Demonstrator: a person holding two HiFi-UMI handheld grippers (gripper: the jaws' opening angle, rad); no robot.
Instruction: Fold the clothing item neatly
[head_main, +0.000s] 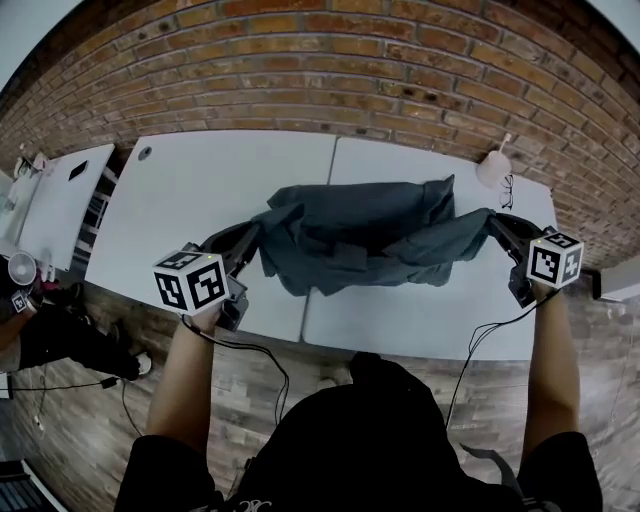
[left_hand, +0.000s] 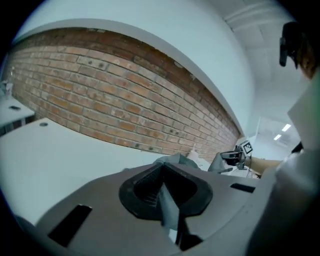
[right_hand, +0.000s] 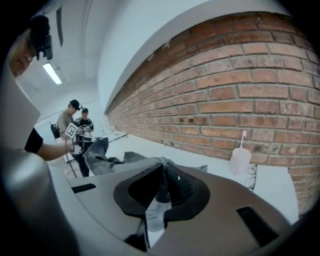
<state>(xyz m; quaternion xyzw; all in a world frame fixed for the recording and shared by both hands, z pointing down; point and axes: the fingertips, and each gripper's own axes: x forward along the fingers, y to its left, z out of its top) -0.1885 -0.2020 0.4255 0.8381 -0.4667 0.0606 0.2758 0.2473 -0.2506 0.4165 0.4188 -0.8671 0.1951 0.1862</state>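
A dark grey garment (head_main: 365, 238) hangs stretched between my two grippers above the white table (head_main: 200, 190), its far part still lying on the tabletop. My left gripper (head_main: 250, 236) is shut on the garment's left edge; in the left gripper view a strip of grey cloth (left_hand: 169, 210) is pinched between the jaws. My right gripper (head_main: 497, 227) is shut on the right edge, and the right gripper view shows cloth (right_hand: 156, 210) clamped in its jaws. From the left gripper view the right gripper (left_hand: 231, 156) shows in the distance with the garment (left_hand: 180, 161) between.
A white bottle (head_main: 493, 168) and a pair of glasses (head_main: 508, 190) sit at the table's far right by the brick wall (head_main: 330, 70). A second white table (head_main: 60, 200) stands to the left. Two people (right_hand: 75, 120) stand far off in the right gripper view.
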